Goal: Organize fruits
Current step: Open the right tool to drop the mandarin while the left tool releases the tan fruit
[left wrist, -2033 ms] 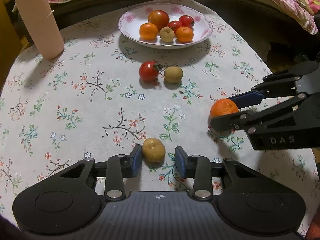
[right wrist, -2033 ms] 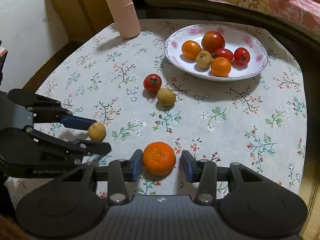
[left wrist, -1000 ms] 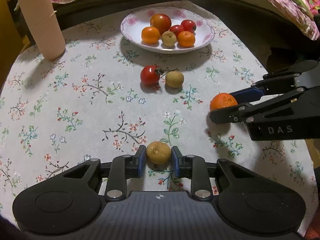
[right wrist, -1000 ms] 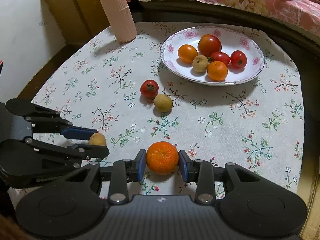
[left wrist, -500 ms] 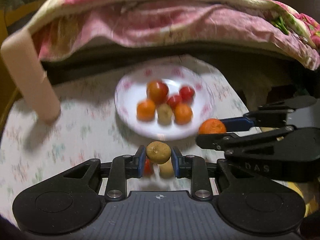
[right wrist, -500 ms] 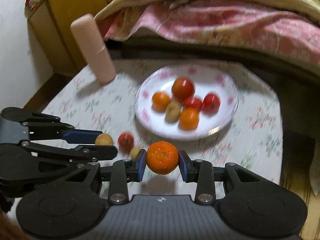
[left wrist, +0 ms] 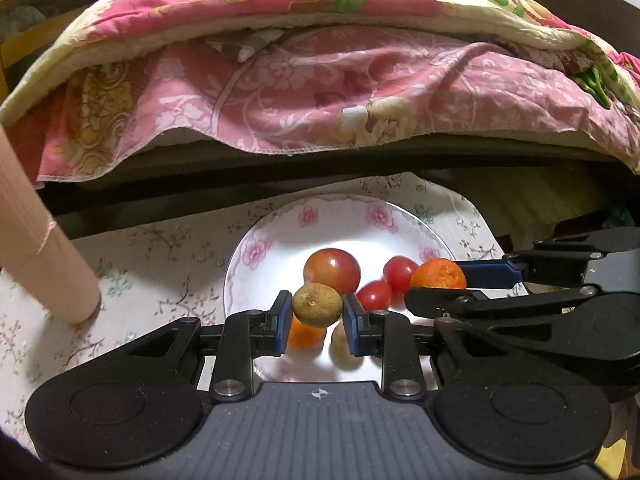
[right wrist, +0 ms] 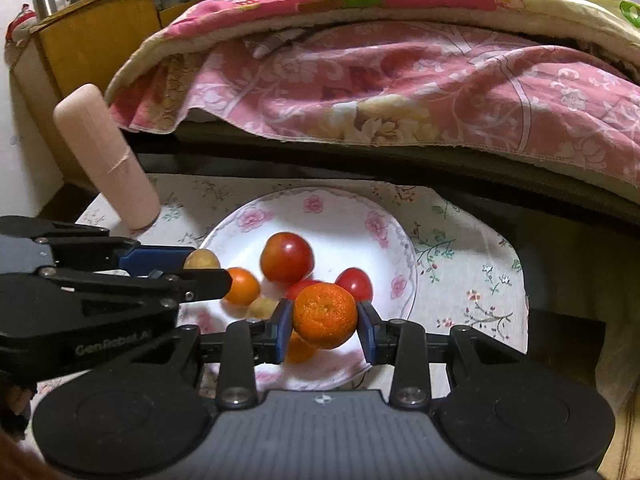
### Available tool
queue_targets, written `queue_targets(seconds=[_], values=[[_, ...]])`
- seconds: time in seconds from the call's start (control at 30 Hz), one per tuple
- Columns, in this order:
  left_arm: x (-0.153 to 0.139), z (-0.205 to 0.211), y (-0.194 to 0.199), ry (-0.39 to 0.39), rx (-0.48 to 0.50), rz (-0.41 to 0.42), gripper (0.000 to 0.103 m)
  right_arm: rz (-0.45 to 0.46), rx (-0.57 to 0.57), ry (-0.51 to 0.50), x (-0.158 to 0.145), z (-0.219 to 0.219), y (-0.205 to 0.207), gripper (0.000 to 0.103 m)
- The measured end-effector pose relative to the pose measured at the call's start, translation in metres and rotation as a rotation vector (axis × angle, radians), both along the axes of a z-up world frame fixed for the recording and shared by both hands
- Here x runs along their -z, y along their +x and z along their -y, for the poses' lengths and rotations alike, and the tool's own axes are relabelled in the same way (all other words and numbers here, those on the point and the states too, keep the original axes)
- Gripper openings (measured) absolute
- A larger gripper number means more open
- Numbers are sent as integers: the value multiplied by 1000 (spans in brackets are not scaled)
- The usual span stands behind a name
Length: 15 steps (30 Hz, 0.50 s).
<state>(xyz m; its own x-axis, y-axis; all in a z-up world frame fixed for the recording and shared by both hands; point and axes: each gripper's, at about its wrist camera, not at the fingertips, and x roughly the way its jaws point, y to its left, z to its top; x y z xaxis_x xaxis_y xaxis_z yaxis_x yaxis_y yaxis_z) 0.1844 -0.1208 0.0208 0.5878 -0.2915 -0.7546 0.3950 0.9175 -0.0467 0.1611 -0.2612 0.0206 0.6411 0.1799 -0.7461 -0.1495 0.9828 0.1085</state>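
Note:
My left gripper [left wrist: 317,312] is shut on a small brown fruit [left wrist: 317,305] and holds it in the air over the near part of the white flowered plate [left wrist: 280,232]. My right gripper [right wrist: 324,322] is shut on an orange mandarin [right wrist: 325,316], also above the plate [right wrist: 340,216]. In the plate lie a big tomato [right wrist: 286,257], small red tomatoes [right wrist: 354,283], an orange fruit [right wrist: 241,286] and a pale brown fruit [right wrist: 262,307]. In the left wrist view the right gripper [left wrist: 434,285] comes in from the right with the mandarin [left wrist: 438,274]. In the right wrist view the left gripper [right wrist: 200,270] comes in from the left with the brown fruit [right wrist: 201,259].
A tall pink ribbed cylinder [right wrist: 106,156] stands on the flowered tablecloth [right wrist: 460,264] left of the plate. Behind the table lies a bed with a pink quilt [left wrist: 320,80]. A yellow wooden cabinet [right wrist: 96,36] stands at the back left.
Both grippers, each with its fruit, have lifted off the cloth and moved forward to above the plate. The tomato and brown fruit left on the cloth have dropped out of view.

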Motion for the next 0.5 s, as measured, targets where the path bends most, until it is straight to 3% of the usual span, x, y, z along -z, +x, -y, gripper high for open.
queue_targets(seconds=[0.33,0.5], values=[[8,-5,17,-18,-26,-10,35,21,34,16,4,3,24,36],[7,-6,17,-27,-27,-12,40,29,42,16,5,1,30,36]])
